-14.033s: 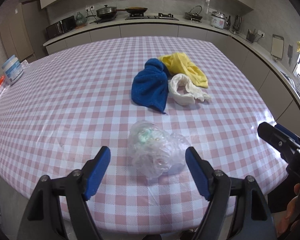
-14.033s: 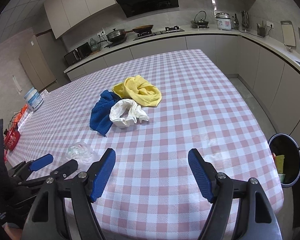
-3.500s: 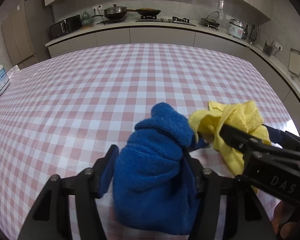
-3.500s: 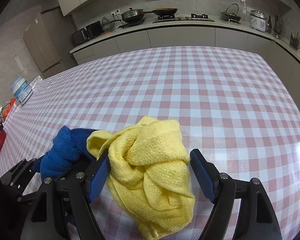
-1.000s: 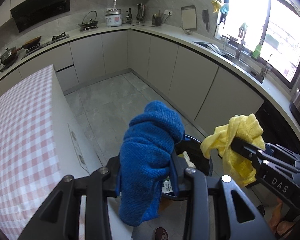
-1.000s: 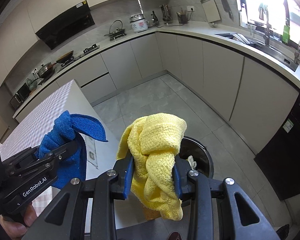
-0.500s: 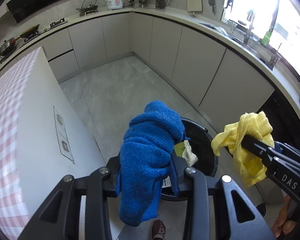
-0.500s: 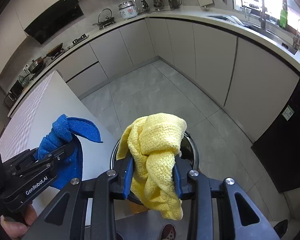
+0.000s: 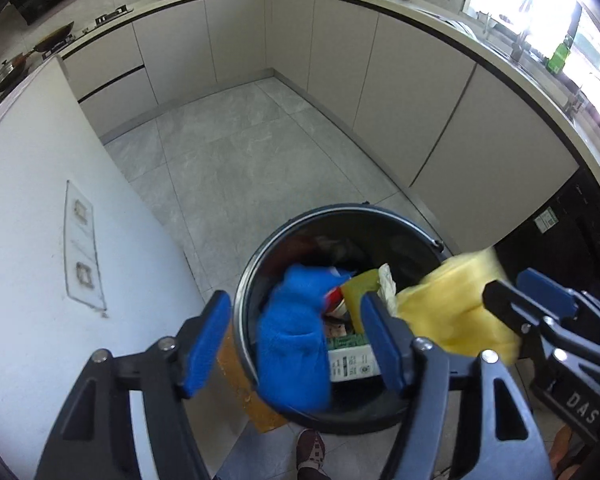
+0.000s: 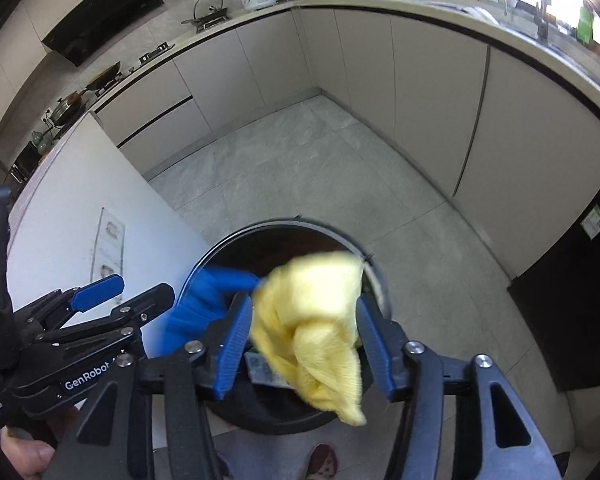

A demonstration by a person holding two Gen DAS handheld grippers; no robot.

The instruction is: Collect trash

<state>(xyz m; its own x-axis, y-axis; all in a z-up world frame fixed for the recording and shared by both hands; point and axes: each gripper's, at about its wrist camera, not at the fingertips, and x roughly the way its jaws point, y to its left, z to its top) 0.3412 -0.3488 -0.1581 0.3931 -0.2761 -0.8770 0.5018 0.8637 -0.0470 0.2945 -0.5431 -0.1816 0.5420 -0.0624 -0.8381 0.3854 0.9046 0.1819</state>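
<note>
Both grippers just opened over the trash bin [image 9: 432, 240]: left gripper [image 9: 296, 344] jaws apart, blue cloth [image 9: 292, 344] dropping; right gripper [image 10: 304, 344] jaws apart, yellow cloth [image 10: 312, 328] falling. Both deposits nearly done.

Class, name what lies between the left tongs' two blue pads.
In the left wrist view, the blue cloth falls between the just-opened left tongs, over the bin.

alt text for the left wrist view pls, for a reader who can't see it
The left gripper, fingers just opened, hangs over a black trash bin on a grey tile floor, a blurred blue cloth dropping between the fingers. At right, the right gripper has a yellow cloth beside it, above the bin.
</note>
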